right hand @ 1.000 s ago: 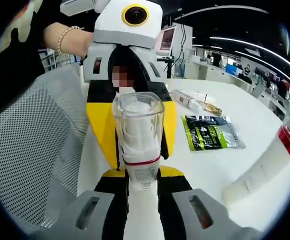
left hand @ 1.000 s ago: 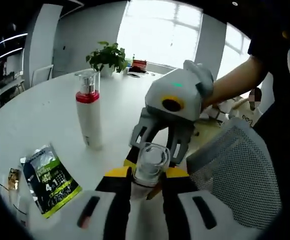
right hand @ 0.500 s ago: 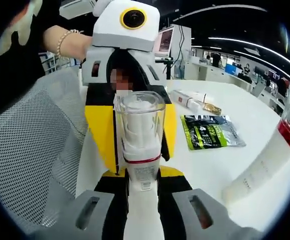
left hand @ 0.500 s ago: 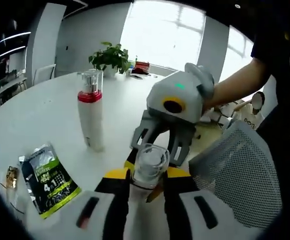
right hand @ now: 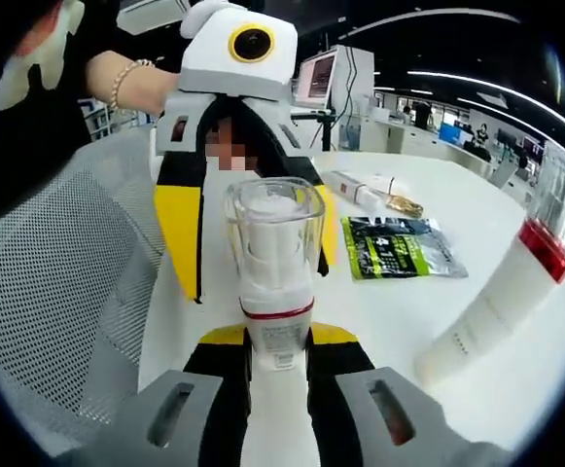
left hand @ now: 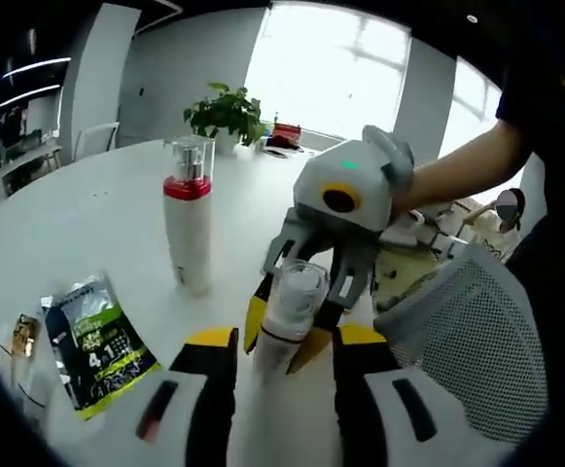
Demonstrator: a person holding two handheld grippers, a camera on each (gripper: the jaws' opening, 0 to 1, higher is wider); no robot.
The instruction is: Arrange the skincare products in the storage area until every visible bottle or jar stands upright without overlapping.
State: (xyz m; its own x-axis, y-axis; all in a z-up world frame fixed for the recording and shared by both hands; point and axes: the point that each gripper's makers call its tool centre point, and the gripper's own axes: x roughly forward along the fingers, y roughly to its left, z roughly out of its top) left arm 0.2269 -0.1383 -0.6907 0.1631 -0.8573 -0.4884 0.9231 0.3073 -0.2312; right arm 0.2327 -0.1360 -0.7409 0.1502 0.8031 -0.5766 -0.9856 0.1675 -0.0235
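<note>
The right tongs (right hand: 278, 365) are clenched on a clear-capped bottle (right hand: 273, 277), held upright. The left tongs (left hand: 283, 355) stand spread wide, the bottle (left hand: 289, 313) between the jaws without touching them. A second bottle (left hand: 189, 214) stands upright on the white table (left hand: 88, 214), near a green sachet (left hand: 92, 342).

On the desk (left hand: 88, 224), the tall bottle (left hand: 188, 227) stands upright to the left of my left gripper (left hand: 280, 365) in its view, with the potted plant (left hand: 226, 115) far behind it. The sachet (left hand: 91, 341) lies flat nearer me, left of that bottle. The small bottle (left hand: 289, 317) sits between my left fingers (left hand: 209, 365), which stand apart from it; my right gripper (right hand: 277, 365) closes on it from the far side. A mesh chair (left hand: 462, 331) is to the right.
</note>
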